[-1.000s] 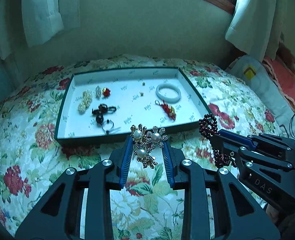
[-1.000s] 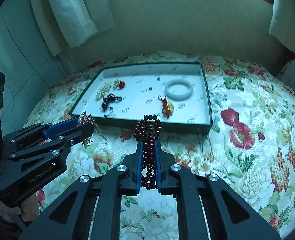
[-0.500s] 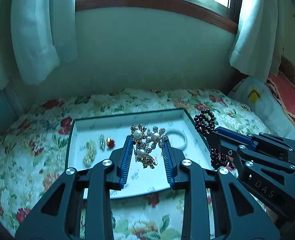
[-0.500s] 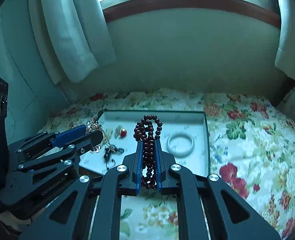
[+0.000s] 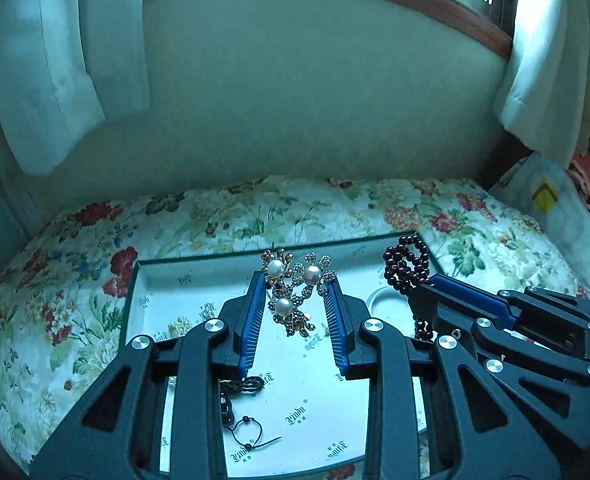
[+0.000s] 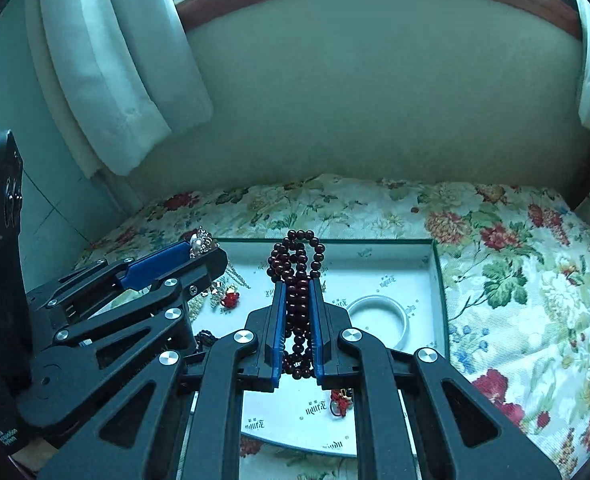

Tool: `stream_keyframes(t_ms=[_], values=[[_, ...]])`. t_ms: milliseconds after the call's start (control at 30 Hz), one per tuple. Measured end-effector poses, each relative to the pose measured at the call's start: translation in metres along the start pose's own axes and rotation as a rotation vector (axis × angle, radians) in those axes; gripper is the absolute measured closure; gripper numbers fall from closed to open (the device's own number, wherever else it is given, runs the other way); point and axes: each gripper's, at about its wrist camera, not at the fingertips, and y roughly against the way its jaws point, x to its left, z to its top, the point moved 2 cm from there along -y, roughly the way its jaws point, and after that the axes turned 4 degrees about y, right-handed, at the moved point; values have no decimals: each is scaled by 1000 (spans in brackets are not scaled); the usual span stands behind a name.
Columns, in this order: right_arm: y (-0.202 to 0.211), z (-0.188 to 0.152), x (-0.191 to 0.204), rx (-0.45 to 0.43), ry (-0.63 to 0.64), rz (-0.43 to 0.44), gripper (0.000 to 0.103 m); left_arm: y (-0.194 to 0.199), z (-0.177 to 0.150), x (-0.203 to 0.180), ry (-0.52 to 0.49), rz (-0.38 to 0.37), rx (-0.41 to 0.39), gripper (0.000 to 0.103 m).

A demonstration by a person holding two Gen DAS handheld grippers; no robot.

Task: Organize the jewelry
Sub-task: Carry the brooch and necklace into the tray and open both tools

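The green-rimmed tray point(image 6: 437, 276) lay on the floral bed point(image 6: 527, 272), its white floor bare in the middle and toward the near edge; the far rim ran close under the wall, with a strip of bedspread between them; to the right the bed stretched open beyond the tray.

The left gripper point(image 5: 295, 300) hung above the tray with its blue fingers point(image 5: 251, 312) partly apart, the pearl brooch point(image 5: 291, 292) caught between them near the tips; three pearls showed on it. The right gripper point(image 6: 297, 312) had its fingers nearly together, pinched on the dark red bead bracelet point(image 6: 297, 276), whose loops stood up past the tips; the two grippers sat just beside each other, not touching.

In the tray I counted one white bangle point(image 6: 379, 316), one red charm point(image 6: 231, 298) at the left, one red tassel charm point(image 6: 341, 398) under the right gripper, one black cord loop point(image 5: 247, 434) and one small pearl cluster point(image 5: 179, 326).

A second earlier both grippers had been short of the tray's near edge, over the bedspread; since then they had come forward over the tray, their holds unchanged.
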Motion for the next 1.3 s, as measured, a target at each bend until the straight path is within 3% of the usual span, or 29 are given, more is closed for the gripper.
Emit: stream_keyframes(t_ms=[533,1133,1300], values=[[-72,-37,-5,151,-22,-2,92,-59,-35,15,-1,30,121,74],[-88,-42,-4,185,-19,-3,89,-71,-48,22,8,35,156,73],[-88,-43,-5,187,-23,-11,81,-71,-49,23,8,38,158,73]])
